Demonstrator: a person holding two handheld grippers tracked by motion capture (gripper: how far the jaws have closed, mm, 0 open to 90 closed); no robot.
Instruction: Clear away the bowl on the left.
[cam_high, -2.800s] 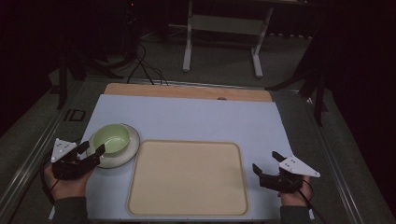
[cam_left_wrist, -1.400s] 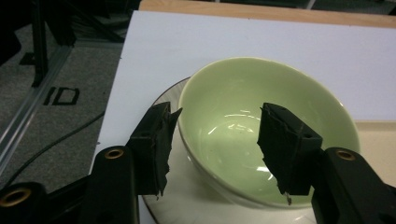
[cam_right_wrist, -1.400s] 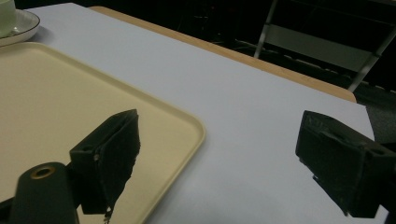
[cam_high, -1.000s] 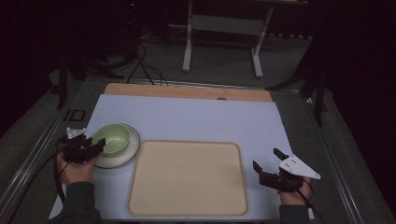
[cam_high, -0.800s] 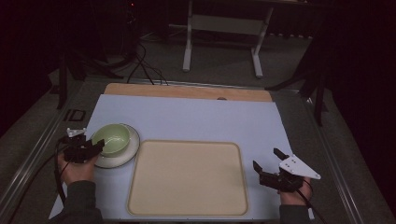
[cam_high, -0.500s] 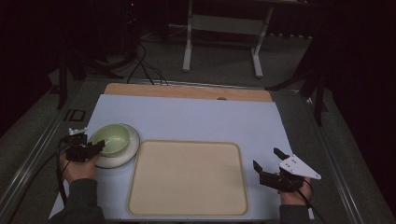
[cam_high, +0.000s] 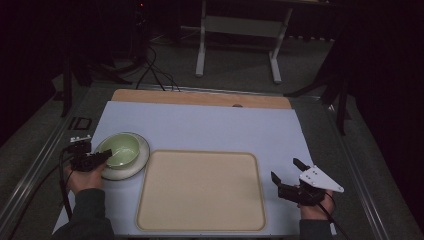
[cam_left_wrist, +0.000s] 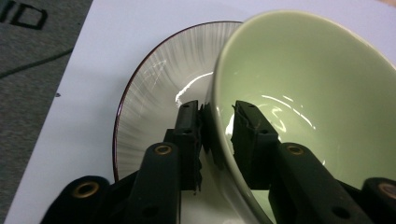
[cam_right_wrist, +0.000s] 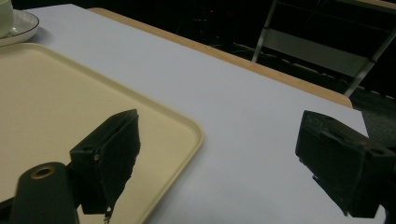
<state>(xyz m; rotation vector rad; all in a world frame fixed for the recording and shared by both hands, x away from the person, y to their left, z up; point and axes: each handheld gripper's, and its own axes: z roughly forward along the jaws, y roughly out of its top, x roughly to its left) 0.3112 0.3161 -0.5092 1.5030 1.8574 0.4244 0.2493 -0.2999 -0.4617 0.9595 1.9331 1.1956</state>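
Left gripper jaws have just been closing, now clamping green bowl rim over plate; ready to lift. Right gripper idle, agape.

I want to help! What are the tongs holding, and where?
Left tongs pinch the green bowl by its near rim; their jaws have just been closing. Right tongs hold nothing.

Right gripper fingers spread wide, nothing between. Left finger over cream tray near corner; right finger over pale table (wooden far edge). Plate rim far left.
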